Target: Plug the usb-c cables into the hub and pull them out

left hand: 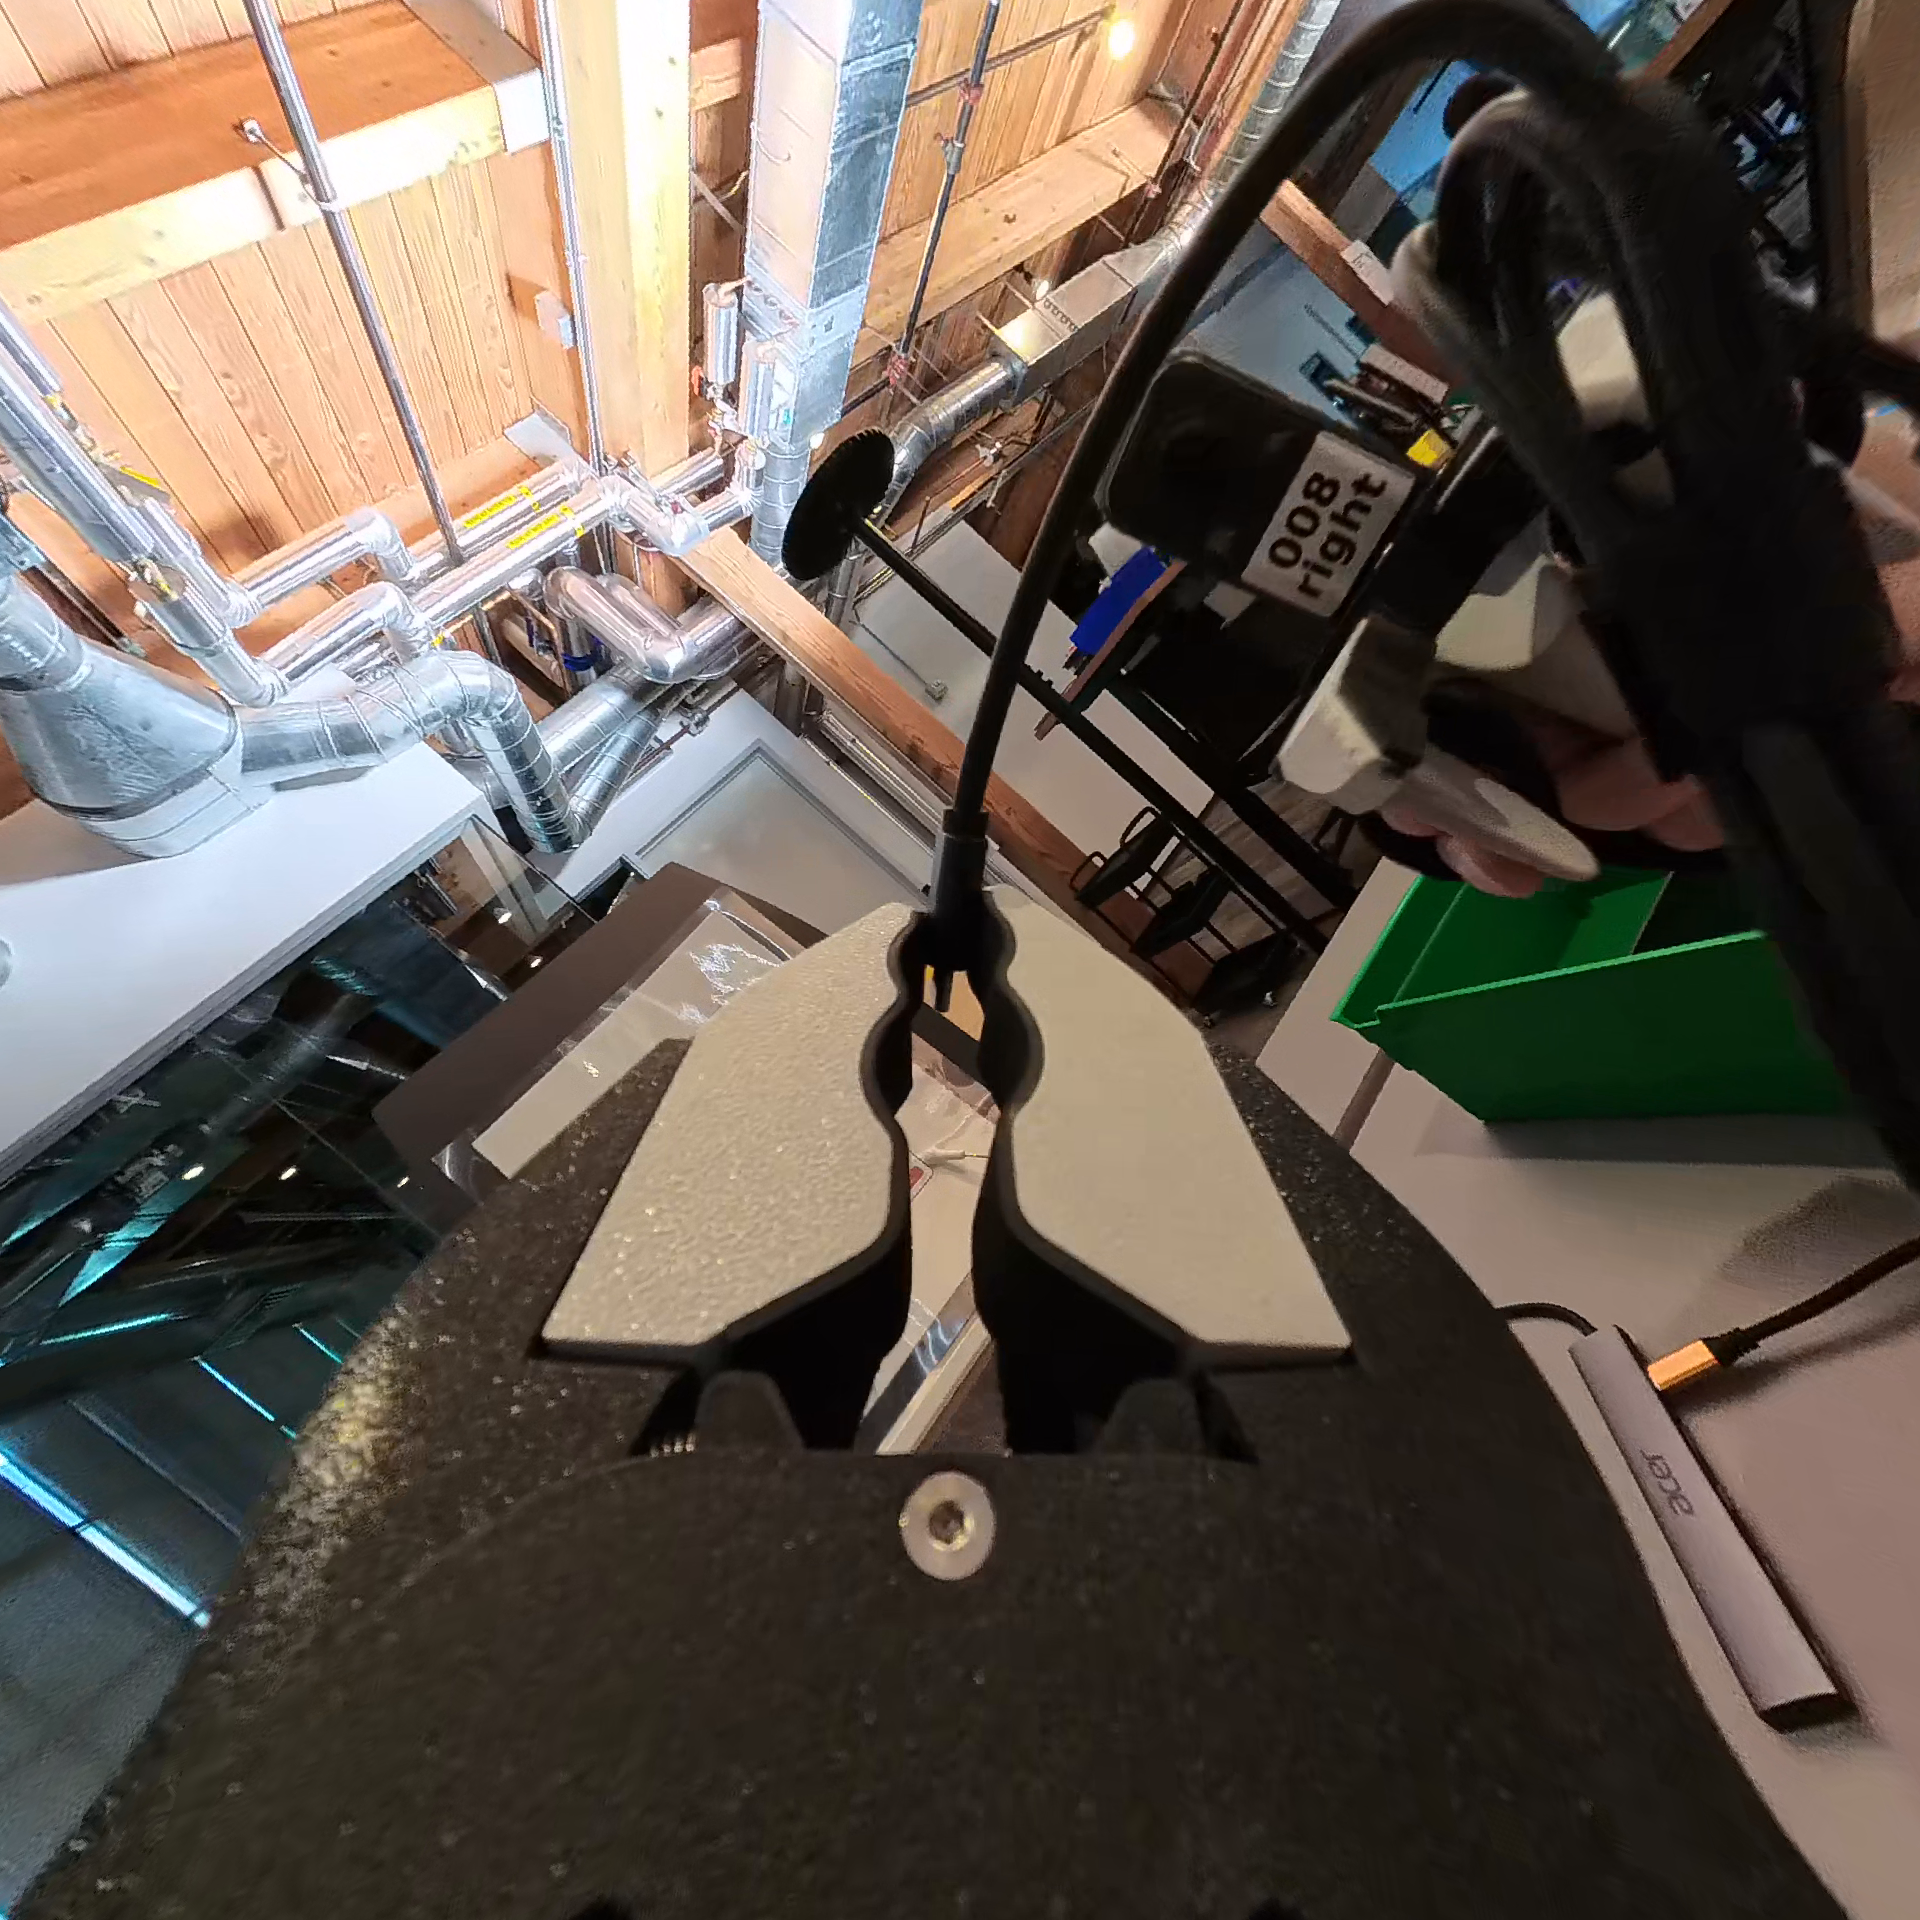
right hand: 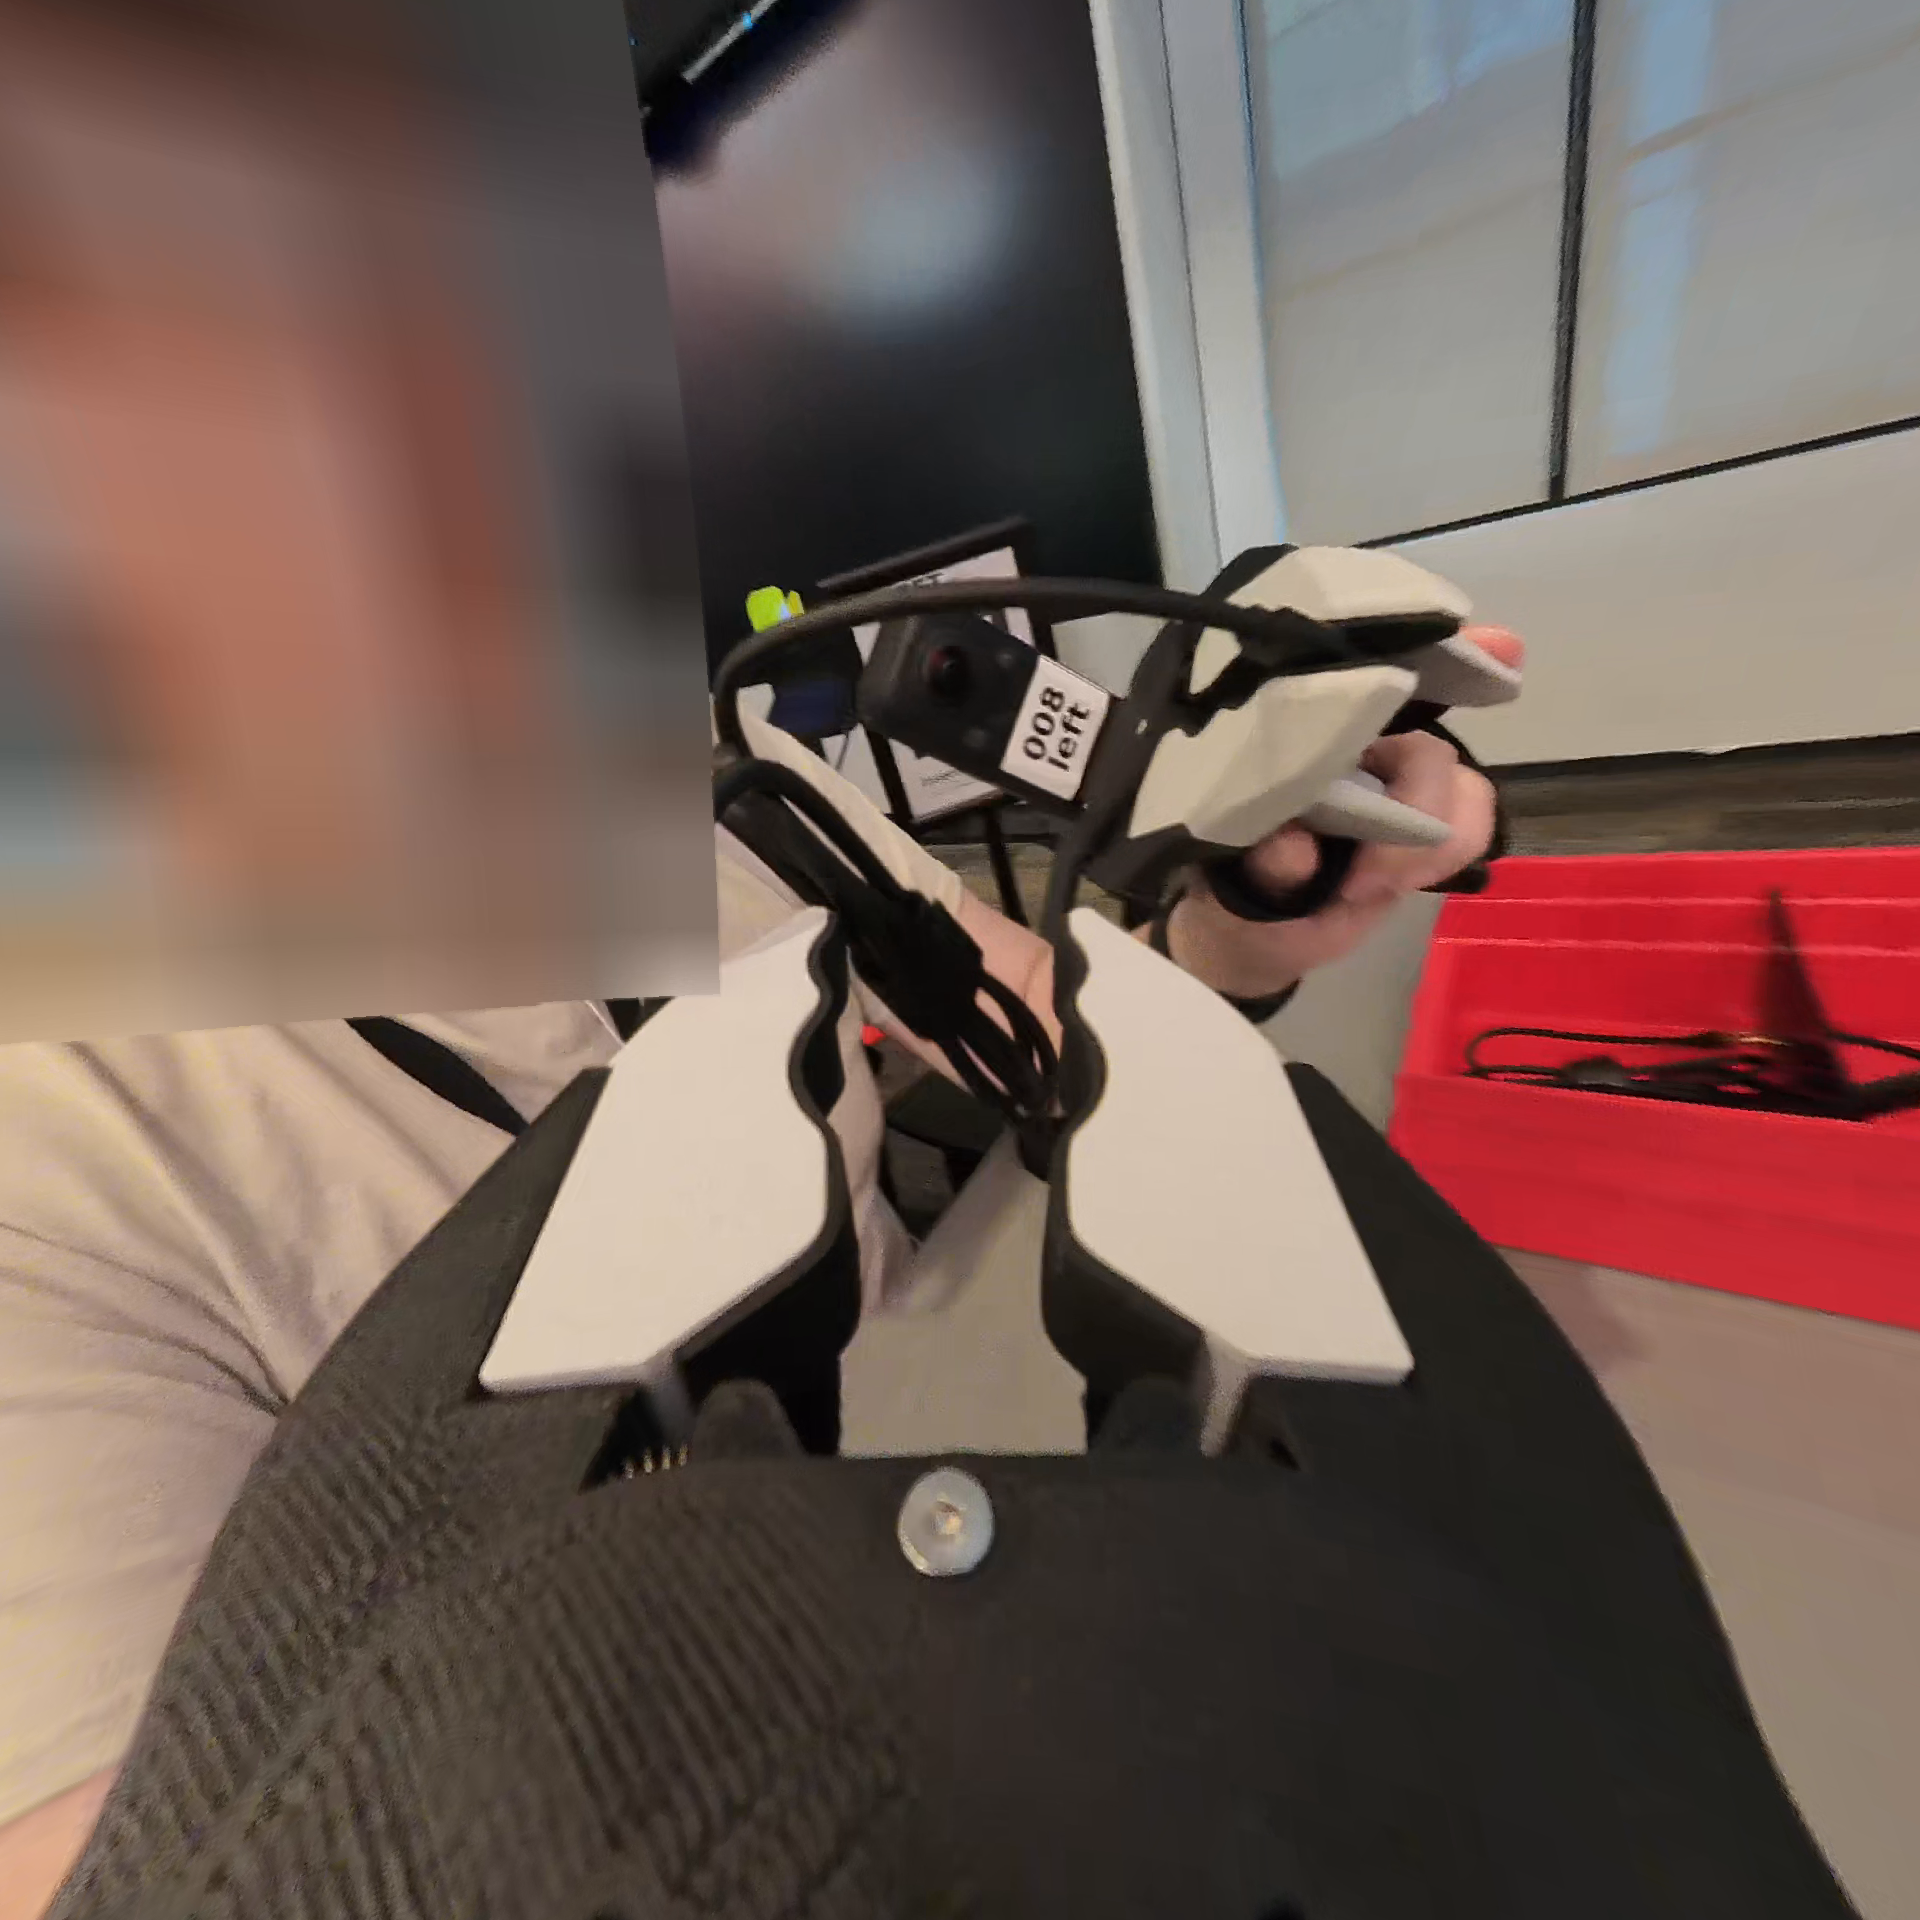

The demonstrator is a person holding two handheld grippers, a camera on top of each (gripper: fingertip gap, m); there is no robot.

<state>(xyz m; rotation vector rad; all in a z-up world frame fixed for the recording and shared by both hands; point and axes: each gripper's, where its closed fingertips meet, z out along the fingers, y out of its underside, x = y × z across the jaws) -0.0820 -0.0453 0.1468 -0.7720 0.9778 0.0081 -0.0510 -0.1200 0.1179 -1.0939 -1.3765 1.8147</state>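
Note:
My left gripper (left hand: pixel 954 961) is raised and shut on the plug end of a black USB-C cable (left hand: pixel 1049 540). The cable arcs up and right to a coiled black bundle (right hand: pixel 940 987). My right gripper (right hand: pixel 951 971) holds that bundle between its fingers, in the air in front of the person. The grey hub (left hand: pixel 1714 1538) lies on the white table at the lower right of the left wrist view. A braided cable with a gold plug (left hand: pixel 1688 1363) is plugged into the hub's side.
A green bin (left hand: pixel 1579 1029) stands on the table beyond the hub. A red bin (right hand: pixel 1621 1174) with loose black cables (right hand: pixel 1662 1070) stands at the right of the right wrist view. The person's torso in a light shirt (right hand: pixel 208 1195) is close on the left.

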